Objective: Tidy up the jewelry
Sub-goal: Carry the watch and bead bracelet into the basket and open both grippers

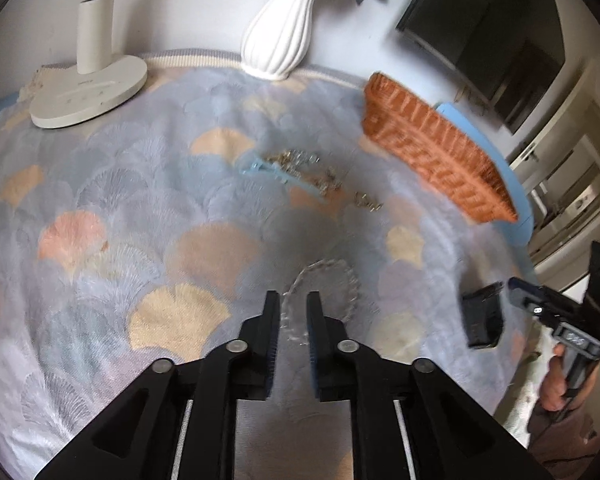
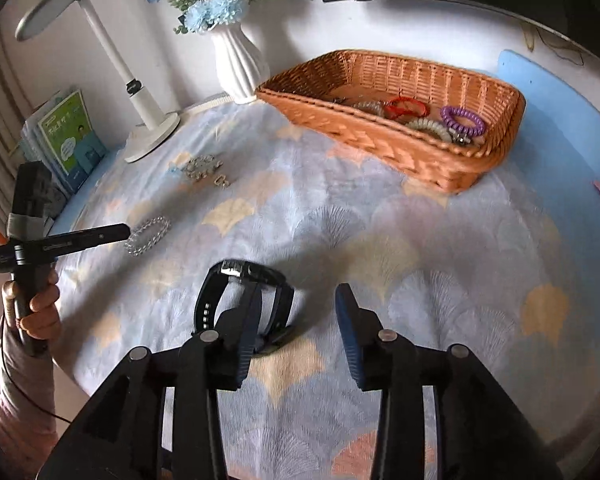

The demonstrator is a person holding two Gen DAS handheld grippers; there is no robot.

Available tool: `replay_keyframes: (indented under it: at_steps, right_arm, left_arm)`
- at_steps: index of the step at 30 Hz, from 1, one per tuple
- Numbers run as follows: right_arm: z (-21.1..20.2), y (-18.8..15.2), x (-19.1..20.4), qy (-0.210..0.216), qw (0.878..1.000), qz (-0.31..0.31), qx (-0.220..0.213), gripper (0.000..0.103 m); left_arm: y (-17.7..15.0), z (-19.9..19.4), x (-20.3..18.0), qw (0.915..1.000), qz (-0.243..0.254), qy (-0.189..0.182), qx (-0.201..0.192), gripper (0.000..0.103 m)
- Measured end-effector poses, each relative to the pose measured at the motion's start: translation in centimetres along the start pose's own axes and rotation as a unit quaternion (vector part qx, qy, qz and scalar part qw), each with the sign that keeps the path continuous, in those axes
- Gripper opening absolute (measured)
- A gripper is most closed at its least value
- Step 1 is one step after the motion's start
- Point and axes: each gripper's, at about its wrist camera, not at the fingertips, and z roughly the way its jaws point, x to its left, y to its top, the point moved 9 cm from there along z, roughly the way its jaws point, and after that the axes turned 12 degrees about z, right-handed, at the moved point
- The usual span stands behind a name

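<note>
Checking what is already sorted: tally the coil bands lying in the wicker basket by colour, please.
Red coil band: 1
Purple coil band: 1
Pale coil bands: 2
Total: 4

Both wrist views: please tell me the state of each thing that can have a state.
Left hand-held gripper: open narrowly, clear bracelet between the fingers, not gripped.
Right hand-held gripper: open, empty.
Black watch: on the cloth, strap looped.
Wicker basket: holds coil hair ties.
Desk lamp: appears off.
</note>
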Motion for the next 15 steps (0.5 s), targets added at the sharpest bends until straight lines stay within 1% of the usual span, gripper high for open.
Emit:
replay_keyframes:
  at_steps: [2, 3, 5, 7, 8, 9, 10, 11, 12, 13, 15]
  right_arm:
    - [0.4, -0.2, 0.1, -0.002, 1.0, -0.001, 0.003, 0.041]
    - [0.6, -0.3, 0.1, -0.004, 1.0, -0.001, 0.005, 0.041]
    - [1.0, -0.5, 0.3, -0.002, 1.0, -0.001, 0.009, 0.041]
    - [1.3, -0.5, 0.4, -0.003, 1.0, -0.003, 0.011, 0.041]
    - [1.6, -0.5, 0.4, -0.009, 1.0, -0.006, 0.012, 0.041]
    - [1.8, -0.5, 0.3, -0.015, 1.0, -0.008, 0.014, 0.041]
    - [2.2, -0.6, 0.3, -0.026, 0.999, -0.012, 0.017, 0.041]
    - [2.6, -0.7, 0.3, -0.033, 0.999, -0.015, 0.02, 0.041]
    - [3.0, -0.8, 0.5, -0.038, 0.999, -0.018, 0.024, 0.041]
    - [3.5, -0.8, 0.6, -0.042, 0.998, -0.021, 0.028, 0.041]
    - [3.9, -0.7, 1.2, -0.063, 0.997, -0.043, 0.021, 0.041]
  left_arm:
    - [-0.3, 0.5, 0.1, 0.9998, 0.006, 0.018, 0.008, 0.03]
    - [-0.4, 0.6, 0.0, 0.9996, 0.01, 0.024, 0.01, 0.03]
    - [-0.3, 0.7, -0.5, 0.9991, 0.024, 0.034, 0.01, 0.035]
    - [-0.2, 1.1, -0.9, 0.9975, 0.039, 0.058, 0.013, 0.035]
    - [0.0, 1.3, -1.1, 0.9957, 0.051, 0.076, 0.016, 0.034]
    - [0.1, 1.5, -1.4, 0.9929, 0.066, 0.097, 0.02, 0.032]
    - [0.2, 1.7, -1.6, 0.989, 0.08, 0.122, 0.025, 0.016]
    - [0.3, 1.9, -1.9, 0.985, 0.092, 0.143, 0.029, 0.008]
    - [0.4, 2.0, -2.0, 0.9842, 0.094, 0.146, 0.033, 0.007]
    - [0.5, 2.1, -2.2, 0.9855, 0.088, 0.14, 0.035, 0.007]
    - [0.7, 2.1, -2.4, 0.9897, 0.077, 0.116, 0.032, 0.007]
